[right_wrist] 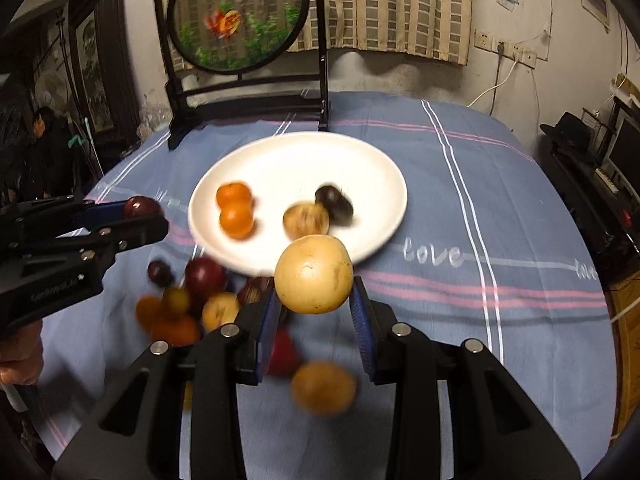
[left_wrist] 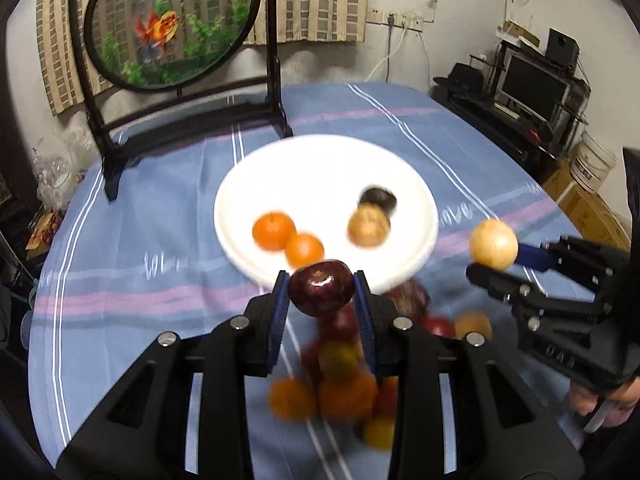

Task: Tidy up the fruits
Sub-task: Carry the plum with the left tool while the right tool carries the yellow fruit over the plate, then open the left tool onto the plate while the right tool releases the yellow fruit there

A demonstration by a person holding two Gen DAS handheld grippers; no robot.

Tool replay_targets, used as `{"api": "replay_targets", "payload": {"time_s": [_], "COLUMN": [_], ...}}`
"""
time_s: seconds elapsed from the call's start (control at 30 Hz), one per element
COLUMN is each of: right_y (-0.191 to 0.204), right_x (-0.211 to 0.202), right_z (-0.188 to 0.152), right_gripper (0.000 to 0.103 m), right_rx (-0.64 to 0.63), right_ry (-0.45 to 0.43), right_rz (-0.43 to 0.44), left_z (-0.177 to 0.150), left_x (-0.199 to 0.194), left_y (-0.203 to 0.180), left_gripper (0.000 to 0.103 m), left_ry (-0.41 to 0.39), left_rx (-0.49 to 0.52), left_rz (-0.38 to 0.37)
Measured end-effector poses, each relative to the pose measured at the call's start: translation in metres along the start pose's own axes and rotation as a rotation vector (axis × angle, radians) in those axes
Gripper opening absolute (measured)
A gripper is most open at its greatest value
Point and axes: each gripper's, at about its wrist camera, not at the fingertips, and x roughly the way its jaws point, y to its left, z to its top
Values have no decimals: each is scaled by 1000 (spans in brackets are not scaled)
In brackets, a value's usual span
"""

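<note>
Left wrist view: the left gripper (left_wrist: 321,289) has its fingers pinching a dark red plum (left_wrist: 321,288) above the loose fruit pile (left_wrist: 340,364), just near of the white plate (left_wrist: 326,184), probably headed there.

Right wrist view: the right gripper (right_wrist: 314,304) clamps a yellow fruit (right_wrist: 314,275), likewise bound for the plate on the counter (right_wrist: 460,184).

From my seat I saw a blue striped cloth (right_wrist: 460,208) spread over the table, the word "love" (right_wrist: 430,254) stitched on it. A round goldfish screen (left_wrist: 172,24) in a black stand stood at the far edge. Behind it hung a checked curtain (right_wrist: 400,4). Wall sockets (left_wrist: 394,20) fed a white cable. A monitor (left_wrist: 532,84), a black hat (left_wrist: 464,78) and a bucket (left_wrist: 594,162) sat off right.
</note>
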Motion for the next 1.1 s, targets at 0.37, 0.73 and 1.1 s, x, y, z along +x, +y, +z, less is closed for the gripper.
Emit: {"api": "replay_targets", "payload": {"time_s": [0.37, 0.73, 1.1], "right_y": [-21, -30, -27], "right_x": [70, 91, 93], "right_z": [48, 43, 47], "right_gripper": [35, 35, 54], "right_rx": [-22, -23, -57], "right_ry": [12, 54, 35], "right_rz": [-60, -60, -66], "left_z": [70, 75, 80], "left_x": [99, 154, 158], "left_y": [17, 24, 24], "left_gripper": [32, 32, 81], "left_ry": [62, 136, 125], "left_rx": [-79, -113, -102], "left_rz": [27, 37, 117]}}
